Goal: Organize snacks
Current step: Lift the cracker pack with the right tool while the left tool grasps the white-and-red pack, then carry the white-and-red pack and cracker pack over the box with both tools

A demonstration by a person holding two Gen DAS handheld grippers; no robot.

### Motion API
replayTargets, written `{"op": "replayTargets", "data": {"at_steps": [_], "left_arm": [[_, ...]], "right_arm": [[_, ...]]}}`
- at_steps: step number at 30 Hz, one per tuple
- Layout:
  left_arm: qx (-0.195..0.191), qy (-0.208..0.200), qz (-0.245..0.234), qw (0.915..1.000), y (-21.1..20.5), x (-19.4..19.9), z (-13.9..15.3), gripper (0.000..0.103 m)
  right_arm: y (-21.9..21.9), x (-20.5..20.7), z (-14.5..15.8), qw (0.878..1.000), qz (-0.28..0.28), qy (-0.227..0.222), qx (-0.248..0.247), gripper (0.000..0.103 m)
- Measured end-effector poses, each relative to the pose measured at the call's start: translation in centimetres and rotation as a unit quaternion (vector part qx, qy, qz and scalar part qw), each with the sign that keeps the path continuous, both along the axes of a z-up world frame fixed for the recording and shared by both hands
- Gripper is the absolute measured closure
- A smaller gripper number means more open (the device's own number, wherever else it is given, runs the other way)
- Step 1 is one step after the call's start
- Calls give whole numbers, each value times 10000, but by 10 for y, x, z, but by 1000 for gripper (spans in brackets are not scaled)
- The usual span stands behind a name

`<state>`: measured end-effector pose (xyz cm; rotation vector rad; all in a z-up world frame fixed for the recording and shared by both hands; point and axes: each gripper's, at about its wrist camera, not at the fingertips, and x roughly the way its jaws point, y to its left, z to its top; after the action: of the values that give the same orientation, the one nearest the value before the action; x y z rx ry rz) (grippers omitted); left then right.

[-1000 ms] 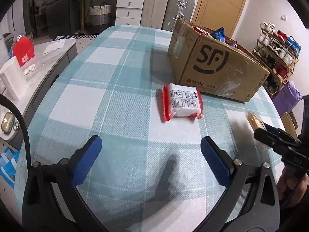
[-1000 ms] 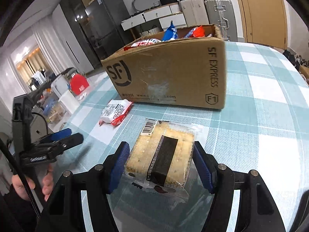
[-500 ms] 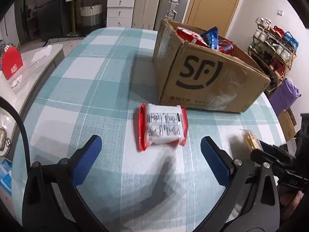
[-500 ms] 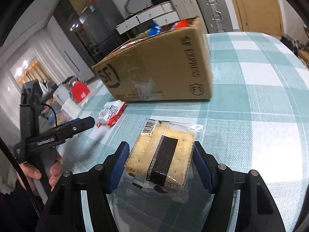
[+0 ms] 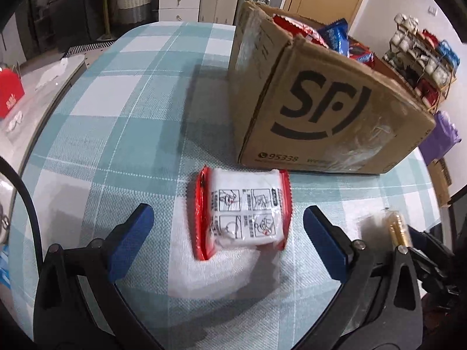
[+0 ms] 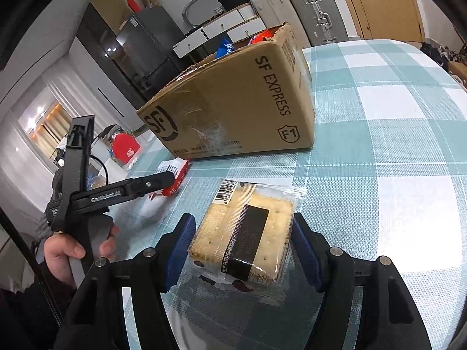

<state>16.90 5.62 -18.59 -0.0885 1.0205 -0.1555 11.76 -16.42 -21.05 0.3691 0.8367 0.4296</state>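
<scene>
A red-and-white snack packet [image 5: 248,213] lies flat on the checked tablecloth, just in front of the SF cardboard box [image 5: 321,102]. My left gripper [image 5: 227,213] is open, its blue pads wide apart on either side of the packet and clear of it. In the right wrist view my right gripper [image 6: 242,224] is shut on a clear-wrapped pack of crackers [image 6: 245,233] with a dark band, low over the table. The left gripper [image 6: 163,179] shows there from the side, over the packet [image 6: 175,172]. The box [image 6: 233,110] holds several red and blue snack bags.
The round table [image 5: 116,116] carries a teal and white cloth. A hand [image 6: 67,250] grips the left tool's handle. A side counter with a red box [image 5: 8,93] stands to the left. Suitcases, drawers and a door stand behind; a shoe rack [image 5: 423,58] is at the right.
My left gripper has come forward toward the box, so the red-and-white packet now sits between its open fingers. The right gripper has rolled a little, still on the cracker pack.
</scene>
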Motion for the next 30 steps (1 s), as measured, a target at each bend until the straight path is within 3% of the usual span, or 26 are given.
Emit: {"op": "replayTargets", "data": {"at_steps": [10, 13, 15, 20, 30], "left_arm": [[337, 188, 36, 9992, -4, 15, -3, 3], [498, 66, -156, 9986, -9, 12, 0, 24], [636, 23, -272, 9976, -12, 11, 1, 37], [335, 5, -406, 9986, -4, 7, 6, 56], [-109, 21, -612, 9981, 7, -17, 13, 58]], "right_arm": [[-3, -1, 0, 10000, 1, 6, 63, 36], [-2, -3, 1, 10000, -6, 2, 25, 37], [-2, -2, 1, 10000, -28, 11, 2, 44], [0, -2, 1, 9999, -23, 25, -124, 45], [24, -3, 5, 9964, 9, -46, -849, 42]]}}
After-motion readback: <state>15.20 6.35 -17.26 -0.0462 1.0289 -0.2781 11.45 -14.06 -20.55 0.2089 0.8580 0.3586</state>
